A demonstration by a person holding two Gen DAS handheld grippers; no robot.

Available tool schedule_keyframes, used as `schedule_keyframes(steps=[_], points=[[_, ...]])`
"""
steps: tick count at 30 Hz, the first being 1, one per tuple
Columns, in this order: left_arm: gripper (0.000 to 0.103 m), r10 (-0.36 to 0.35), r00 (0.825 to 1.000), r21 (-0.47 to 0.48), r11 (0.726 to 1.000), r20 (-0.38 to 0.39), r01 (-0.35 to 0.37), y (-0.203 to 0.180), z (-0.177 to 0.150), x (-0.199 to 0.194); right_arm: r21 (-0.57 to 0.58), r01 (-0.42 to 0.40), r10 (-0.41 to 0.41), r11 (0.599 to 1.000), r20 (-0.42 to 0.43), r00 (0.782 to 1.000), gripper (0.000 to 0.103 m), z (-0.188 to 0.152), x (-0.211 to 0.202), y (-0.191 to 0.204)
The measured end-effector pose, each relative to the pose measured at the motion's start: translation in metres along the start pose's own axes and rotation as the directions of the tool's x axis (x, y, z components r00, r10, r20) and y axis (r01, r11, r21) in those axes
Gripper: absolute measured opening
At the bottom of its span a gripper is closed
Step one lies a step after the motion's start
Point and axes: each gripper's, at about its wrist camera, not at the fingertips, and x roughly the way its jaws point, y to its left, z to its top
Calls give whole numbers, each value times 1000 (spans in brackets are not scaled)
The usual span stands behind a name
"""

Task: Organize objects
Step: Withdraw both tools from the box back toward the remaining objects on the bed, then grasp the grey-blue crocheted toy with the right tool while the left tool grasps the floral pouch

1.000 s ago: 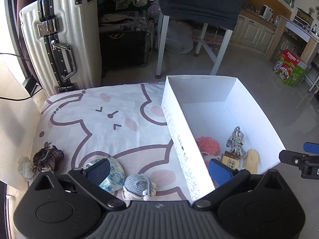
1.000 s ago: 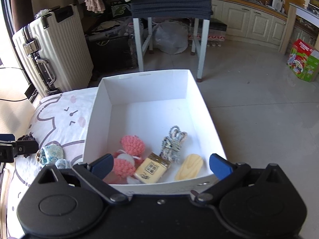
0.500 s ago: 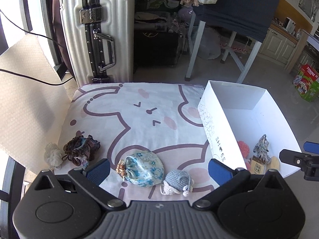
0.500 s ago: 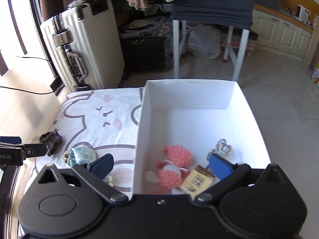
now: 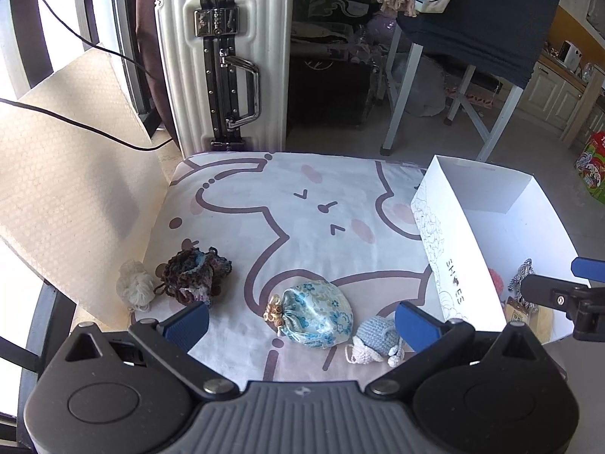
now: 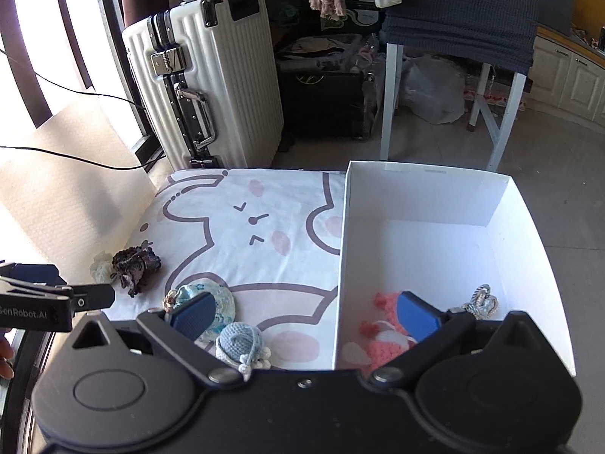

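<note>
Box [image 5: 452, 265]: white, printed "SHOES", beside the cushion [image 5: 287, 204]
Pouch [image 5: 315, 314]: on cushion, between left gripper [image 5: 300, 321] fingers, spread, empty
Right gripper [image 6: 306, 312]: fingers apart, empty
Left gripper side: "GenRobot.AI"

Left claw [image 5: 300, 323] and right claw [image 6: 306, 316] both hang spread wide, holding nothing.

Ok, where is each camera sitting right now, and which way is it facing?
Left wrist: on the left tool, above the cushion, facing the floral pouch; own open fingers show, right tool at the edge.
Right wrist: on the right tool, straddling the white box wall; own open fingers show, left tool beside.
Shared: pouch, blue crochet piece, box, suitcase.
</note>
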Motion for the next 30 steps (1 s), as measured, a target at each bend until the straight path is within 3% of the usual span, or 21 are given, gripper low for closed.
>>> schedule_keyframes(steps=[8,14,22,27,30], points=[[103,43,999,-56,998,-1,-43,19,3,9,-52,-8,8,999,2,1000,103,-1,17,16],[103,84,995,-137,986,-49,-90,31,9,33,-102,-35,34,994,-10,999,103,-11,41,27],[103,16,991,-282,958,-133,-53,35,20,73,-258,-43,40,965,-15,999,103,-30,72,52],[103,11,981,-284,956,-196,-68,28,22,102,-341,-46,41,939,-22,999,102,-43,91,64],[103,12,971,-281,956,-238,-80,25,22,121,-378,-66,61,924,-27,998,96,-52,102,70]])
